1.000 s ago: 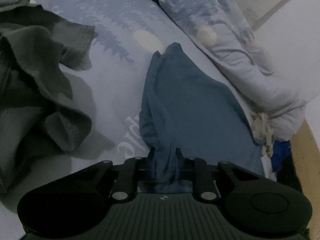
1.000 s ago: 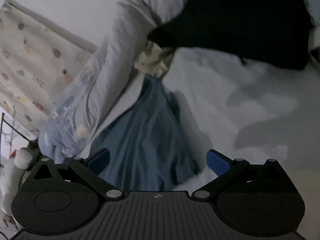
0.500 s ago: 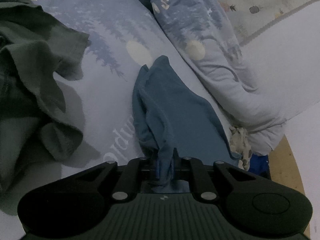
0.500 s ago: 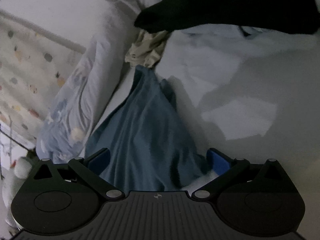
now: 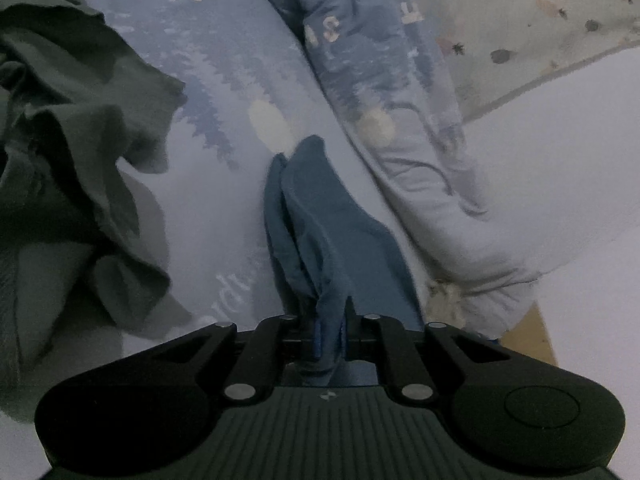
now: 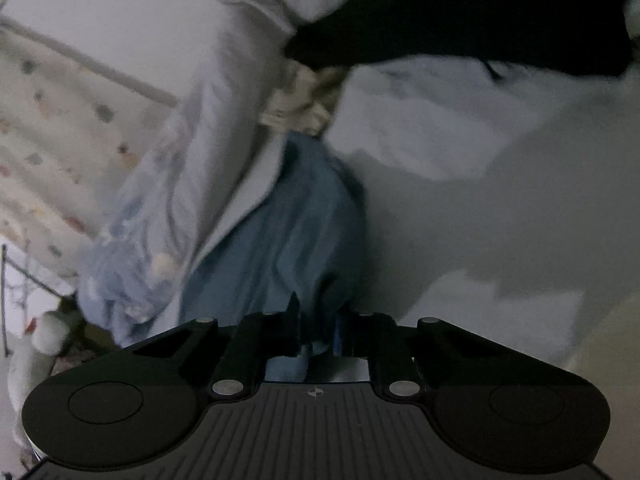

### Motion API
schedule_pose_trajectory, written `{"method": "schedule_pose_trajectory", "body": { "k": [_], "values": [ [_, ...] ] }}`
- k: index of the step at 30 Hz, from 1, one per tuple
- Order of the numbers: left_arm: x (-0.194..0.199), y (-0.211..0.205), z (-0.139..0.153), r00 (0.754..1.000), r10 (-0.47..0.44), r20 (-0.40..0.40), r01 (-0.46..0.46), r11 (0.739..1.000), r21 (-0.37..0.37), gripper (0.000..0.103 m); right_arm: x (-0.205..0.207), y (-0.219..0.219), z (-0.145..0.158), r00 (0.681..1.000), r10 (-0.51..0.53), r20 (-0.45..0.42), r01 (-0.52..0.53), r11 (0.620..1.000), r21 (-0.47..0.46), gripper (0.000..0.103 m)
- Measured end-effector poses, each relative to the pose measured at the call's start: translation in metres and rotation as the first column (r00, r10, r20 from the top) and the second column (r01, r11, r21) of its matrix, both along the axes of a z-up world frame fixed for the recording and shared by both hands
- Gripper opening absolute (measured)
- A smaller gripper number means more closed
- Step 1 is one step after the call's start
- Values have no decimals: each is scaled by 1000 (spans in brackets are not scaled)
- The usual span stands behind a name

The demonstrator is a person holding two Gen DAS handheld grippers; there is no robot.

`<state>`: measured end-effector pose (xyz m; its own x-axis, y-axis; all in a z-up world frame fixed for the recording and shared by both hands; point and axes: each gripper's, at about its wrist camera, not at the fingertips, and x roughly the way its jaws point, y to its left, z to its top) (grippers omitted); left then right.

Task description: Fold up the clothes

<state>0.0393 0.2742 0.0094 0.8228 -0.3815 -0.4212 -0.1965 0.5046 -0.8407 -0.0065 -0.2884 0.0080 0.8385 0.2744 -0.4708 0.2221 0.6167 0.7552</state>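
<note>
The left gripper clamps one end of the blue cotton garment lying on the printed pale bedsheet. The right gripper is closing its jaws on the opposite end, cloth bunched between them.

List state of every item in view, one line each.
blue garment: bunched, stretched between both grippers.
left gripper: shut on blue garment.
right gripper: closing, blue garment pinched between its fingers.
green garment: crumpled, unfolded, lying loose.
black garment: heaped, unfolded.
printed duvet: rumpled into a ridge beside the blue garment.
</note>
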Motion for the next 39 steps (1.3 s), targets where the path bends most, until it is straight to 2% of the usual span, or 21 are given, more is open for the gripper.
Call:
{"method": "schedule_pose_trajectory", "body": {
  "k": [4,9,13,16,18,21,28,31,34,39],
  "values": [
    [-20,-2,13,999,-11,35,11,1000,4,11,-14,-1,19,999,37,15,-37,999,-33,14],
    [-63,1,24,1000,-1,31,1,1000,-12,11,-42,-18,43,1000,6,13,-5,1000,-23,13],
    [-98,0,40,1000,-12,23,12,1000,-14,11,-71,-27,72,1000,22,7,-22,998,-53,13],
    [-123,-6,61,999,-41,35,41,999,5,11,-92,-25,100,999,44,15,-42,995,-85,13],
    [-141,-7,77,998,-46,51,47,999,-9,11,-112,-26,121,998,49,32,-46,994,-103,13],
    [-168,-7,108,994,-36,103,38,999,-17,11,-142,-30,146,996,61,71,-54,993,-105,13],
    [-216,-8,185,967,-1,254,13,999,-46,11,-209,-54,220,972,67,224,-45,994,-102,13],
    [-219,-13,207,956,-8,292,15,1000,-22,11,-221,-62,250,953,72,295,-41,993,-109,13],
    [-211,-18,208,958,-8,287,12,1000,-13,11,-214,-69,264,940,73,334,-35,992,-119,13],
    [-192,-22,184,976,17,219,-17,1000,-2,11,-188,-75,255,944,84,319,-46,991,-125,13]
  ]
}}
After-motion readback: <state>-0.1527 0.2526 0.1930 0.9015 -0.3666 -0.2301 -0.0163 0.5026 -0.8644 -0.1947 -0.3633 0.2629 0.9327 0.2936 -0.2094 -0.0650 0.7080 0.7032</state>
